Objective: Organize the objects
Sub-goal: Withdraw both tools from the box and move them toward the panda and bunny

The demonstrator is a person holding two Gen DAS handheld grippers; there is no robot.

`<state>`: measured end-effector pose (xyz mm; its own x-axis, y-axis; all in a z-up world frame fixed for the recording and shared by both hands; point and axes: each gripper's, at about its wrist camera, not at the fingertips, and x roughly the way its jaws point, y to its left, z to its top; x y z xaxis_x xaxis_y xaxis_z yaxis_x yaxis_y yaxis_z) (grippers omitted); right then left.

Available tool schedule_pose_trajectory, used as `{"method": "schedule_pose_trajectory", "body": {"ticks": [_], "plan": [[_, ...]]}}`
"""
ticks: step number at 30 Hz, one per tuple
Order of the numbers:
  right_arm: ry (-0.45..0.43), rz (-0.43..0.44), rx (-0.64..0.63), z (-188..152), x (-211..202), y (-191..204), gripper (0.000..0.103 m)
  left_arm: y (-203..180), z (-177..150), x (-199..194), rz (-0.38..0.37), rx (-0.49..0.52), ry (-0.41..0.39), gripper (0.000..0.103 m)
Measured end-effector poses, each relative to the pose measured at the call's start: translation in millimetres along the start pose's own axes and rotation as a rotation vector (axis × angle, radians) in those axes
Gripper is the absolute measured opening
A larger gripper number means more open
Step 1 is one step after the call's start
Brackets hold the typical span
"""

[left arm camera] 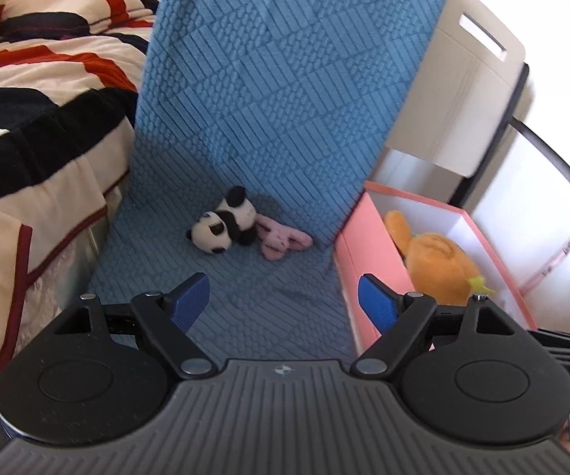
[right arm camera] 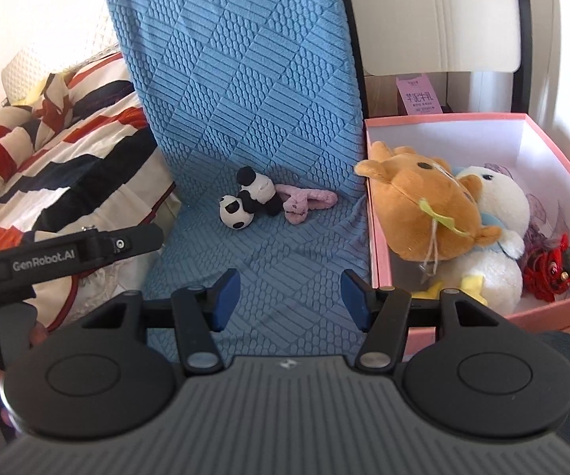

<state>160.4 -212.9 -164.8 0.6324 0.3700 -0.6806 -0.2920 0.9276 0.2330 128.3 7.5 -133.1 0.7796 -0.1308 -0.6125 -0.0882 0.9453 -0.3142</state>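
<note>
Item 1. Blue textured cushion (right arm camera: 253,118), covering a seat and its upright back. Centre of both views.

Item 2. Panda toy (right arm camera: 247,200), small, black and white, lying on its side on the seat near the fold of the back. Not yet put away.

Item 3. Pink soft toy (right arm camera: 304,202), small and limp, touching the panda on its right. Not yet put away.

Item 4. Pink box (right arm camera: 376,213), white inside, open at the top, just right of the seat. Contents: an orange plush (right arm camera: 419,213) leaning over the near-left side, a white plush (right arm camera: 494,213) behind and beside it, a small red toy (right arm camera: 550,269) in the right corner. These count as already sorted.

Item 5. Striped blanket (left arm camera: 39,91), red, black and cream, heaped on the left. Untouched.

Item 6. Left gripper (left arm camera: 285,308). Jaws well apart, blue pads bare, nothing between them. Aimed down at the seat, short of the two small toys.

Item 7. Right gripper (right arm camera: 289,301). Jaws partly apart, holding nothing. Likewise short of the toys, with the box to its right.

Status, as judged: mostly done. Three toys boxed; two remain on the seat. Remaining work appears to be picking up the panda and the pink toy and placing them in the box, where free room shows toward the far right.
</note>
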Motion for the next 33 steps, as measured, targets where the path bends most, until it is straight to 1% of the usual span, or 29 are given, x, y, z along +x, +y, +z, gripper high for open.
{"method": "schedule_pose_trajectory", "body": {"ticks": [2,5,6,8,9,12,14,21,23,24,26,33], "plan": [[-0.003,-0.003,-0.005,-0.6,9.1,2.5,0.059,3.7,-1.3,8.1,0.01,-0.014,-0.024,0.086],[0.01,-0.01,-0.003,-0.6,24.7,4.7,0.059,10.4,-1.5,23.5,-0.004,-0.02,-0.039,0.086],[0.014,-0.009,-0.006,-0.2,29.5,5.5,0.059,12.0,-1.6,29.7,0.003,-0.015,-0.039,0.086],[0.013,-0.007,-0.02,1.0,37.5,6.7,0.059,16.4,-1.6,39.9,0.043,-0.019,-0.037,0.086],[0.016,-0.018,-0.028,1.7,42.4,6.9,0.059,19.5,-1.6,44.1,0.045,-0.021,-0.04,0.086],[0.012,-0.028,-0.051,4.2,54.8,5.3,0.059,30.6,0.1,58.2,0.045,-0.04,-0.024,0.086],[0.007,-0.06,-0.077,6.0,62.4,5.6,0.059,37.4,0.1,66.7,0.043,-0.045,-0.024,0.086],[-0.006,-0.053,-0.115,12.1,89.6,8.7,0.059,55.1,6.7,95.8,0.054,-0.095,0.023,0.086],[-0.005,-0.037,-0.117,13.0,100.3,11.3,0.067,57.3,9.0,102.0,0.06,-0.099,0.026,0.086],[-0.004,-0.025,-0.121,13.2,106.0,12.6,0.075,58.0,10.7,105.8,0.068,-0.1,0.03,0.086],[0.011,-0.01,-0.121,14.3,116.2,15.2,0.082,60.4,14.1,112.3,0.074,-0.108,0.038,0.086],[0.04,0.03,-0.154,16.0,145.8,23.5,0.082,73.6,28.5,142.5,0.08,-0.161,0.084,0.086]]}}
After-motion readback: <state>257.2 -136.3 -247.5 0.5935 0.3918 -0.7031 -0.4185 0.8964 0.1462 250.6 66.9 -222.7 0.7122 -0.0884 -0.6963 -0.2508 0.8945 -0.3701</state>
